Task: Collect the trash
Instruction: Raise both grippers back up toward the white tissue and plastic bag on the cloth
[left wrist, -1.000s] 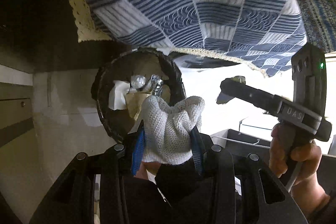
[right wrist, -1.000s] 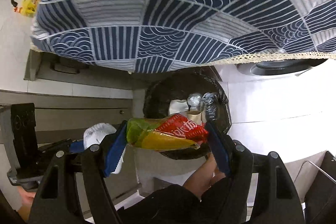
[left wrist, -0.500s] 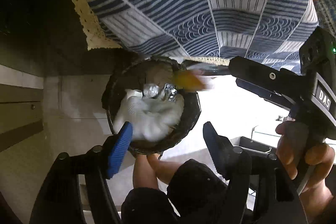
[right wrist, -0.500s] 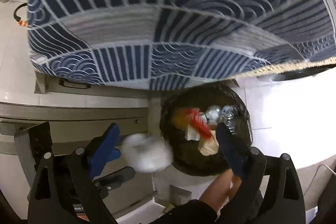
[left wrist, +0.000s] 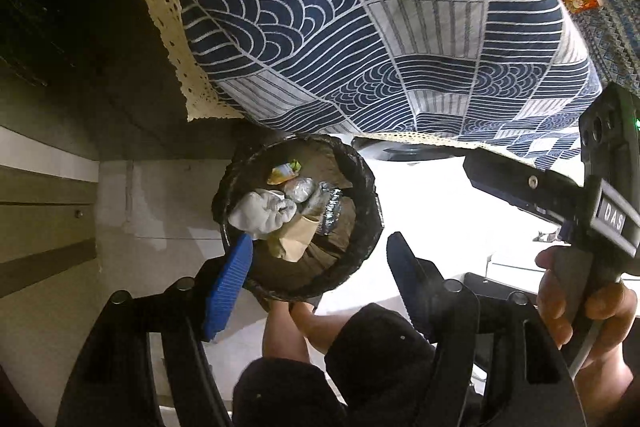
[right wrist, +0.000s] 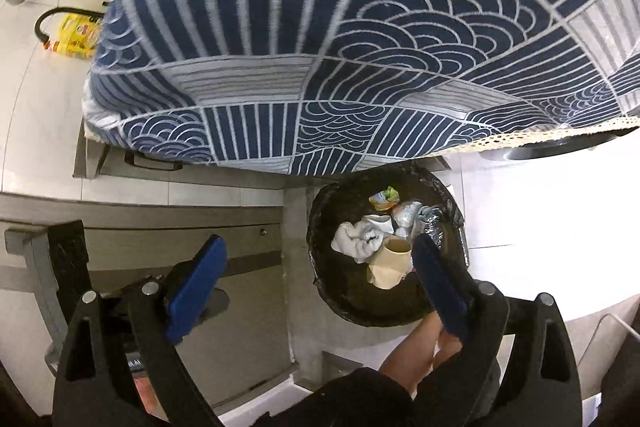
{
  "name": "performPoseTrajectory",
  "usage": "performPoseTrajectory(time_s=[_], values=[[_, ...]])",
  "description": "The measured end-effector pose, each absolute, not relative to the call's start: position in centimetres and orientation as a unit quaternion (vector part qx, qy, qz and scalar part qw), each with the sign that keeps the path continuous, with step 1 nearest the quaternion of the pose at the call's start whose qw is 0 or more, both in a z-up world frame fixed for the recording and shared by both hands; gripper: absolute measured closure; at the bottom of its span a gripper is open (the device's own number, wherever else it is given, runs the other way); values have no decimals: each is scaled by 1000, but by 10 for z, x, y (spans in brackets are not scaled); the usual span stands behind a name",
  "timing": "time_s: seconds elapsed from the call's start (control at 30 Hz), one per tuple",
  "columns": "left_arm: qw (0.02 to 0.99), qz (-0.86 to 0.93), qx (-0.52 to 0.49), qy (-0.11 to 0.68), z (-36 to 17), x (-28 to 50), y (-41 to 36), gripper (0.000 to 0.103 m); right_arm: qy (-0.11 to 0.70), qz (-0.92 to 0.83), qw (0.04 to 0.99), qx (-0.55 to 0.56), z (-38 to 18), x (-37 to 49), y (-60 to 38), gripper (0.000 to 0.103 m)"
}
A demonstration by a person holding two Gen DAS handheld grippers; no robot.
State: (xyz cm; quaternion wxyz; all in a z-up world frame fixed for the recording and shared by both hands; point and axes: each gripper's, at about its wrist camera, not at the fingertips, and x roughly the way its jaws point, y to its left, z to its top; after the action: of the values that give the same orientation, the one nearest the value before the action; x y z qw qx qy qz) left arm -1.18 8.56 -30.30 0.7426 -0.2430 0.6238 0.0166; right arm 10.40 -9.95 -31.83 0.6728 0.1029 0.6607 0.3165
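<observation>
Your left tool (left wrist: pixel 316 275) sits at the bottom centre of its own view, its blue-padded fingers (left wrist: pixel 228 287) spread wide apart with nothing between them. Your right tool (right wrist: pixel 316 283) is likewise spread wide and holds nothing. In the left view, your right hand (left wrist: pixel 580 311) shows at the lower right, fingers wrapped around the right tool's handle. Your bare forearm reaches up from the bottom centre of both views.

A: Where do both cameras look?
B: Steeply down, from above and some way off. Each peers between its own tongs at the bin (left wrist: pixel 298 227) (right wrist: pixel 384 251) below a patterned cloth (left wrist: pixel 360 19) (right wrist: pixel 360 47).
A: Shared ground?
B: Bin, cloth, pale floor.
</observation>
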Motion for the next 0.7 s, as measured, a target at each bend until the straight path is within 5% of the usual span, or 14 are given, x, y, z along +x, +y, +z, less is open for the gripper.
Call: performPoseTrajectory(time_s=[0.07,0.3,0.43,0.7], values=[[741,8,-247,624,-299,-13,84,23,656,315,678,101,-310,98,-103,9],[761,-4,-237,603,-268,-19,83,21,629,308,707,97,-272,82,-118,5],[773,-14,-236,589,-250,-20,85,8,604,302,733,86,-244,73,-125,5],[808,-41,-228,542,-202,-24,85,7,555,297,775,60,-194,60,-129,5]])
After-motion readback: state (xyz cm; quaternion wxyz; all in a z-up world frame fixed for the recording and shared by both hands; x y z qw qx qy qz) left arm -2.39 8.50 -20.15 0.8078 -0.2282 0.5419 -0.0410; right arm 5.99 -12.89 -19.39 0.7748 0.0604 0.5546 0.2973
